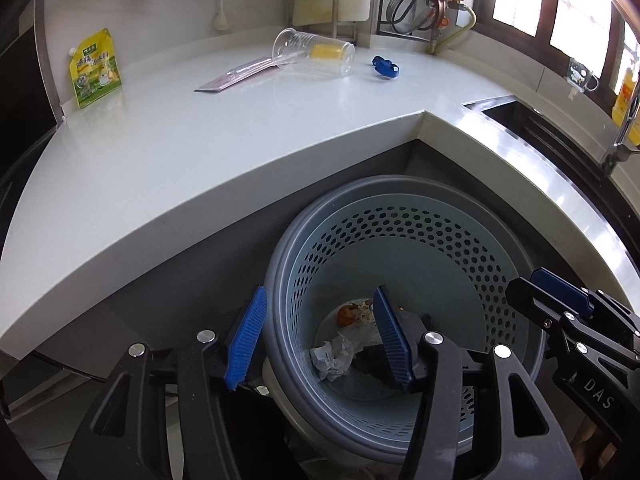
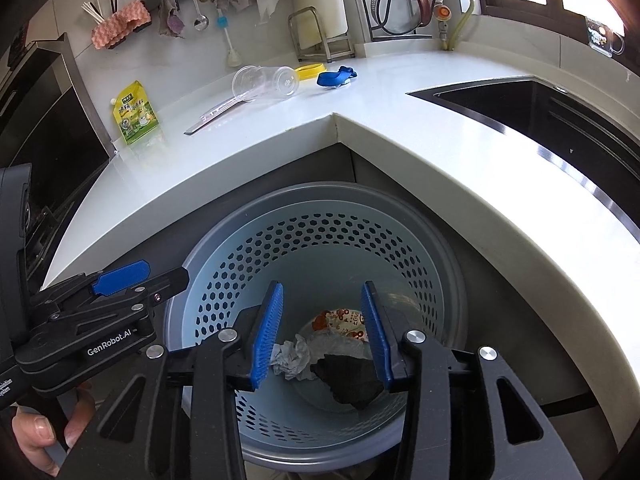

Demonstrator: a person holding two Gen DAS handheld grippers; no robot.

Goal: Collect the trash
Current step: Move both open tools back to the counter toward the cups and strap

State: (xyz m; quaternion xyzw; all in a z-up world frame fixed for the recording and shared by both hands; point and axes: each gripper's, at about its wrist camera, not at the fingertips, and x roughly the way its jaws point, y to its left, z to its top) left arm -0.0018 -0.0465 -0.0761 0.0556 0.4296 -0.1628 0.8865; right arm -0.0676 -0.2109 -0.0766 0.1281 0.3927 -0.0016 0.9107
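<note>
Right wrist view: perforated bin (image 2: 320, 240) with crumpled paper (image 2: 290, 358), black scrap (image 2: 348, 380), printed wrapper (image 2: 340, 318); both jaws apart, empty.

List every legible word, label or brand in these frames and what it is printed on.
"GenRobot.AI": side of the left gripper, right wrist view.
"DAS": partial lettering on the right gripper, left wrist view.
Yellow-green pouch: printed text too small to read.
Printed wrapper in the bin: unreadable.

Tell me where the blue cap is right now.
The blue cap lies on the white countertop near the back corner, just right of the tipped clear plastic cup, in both wrist views.
</note>
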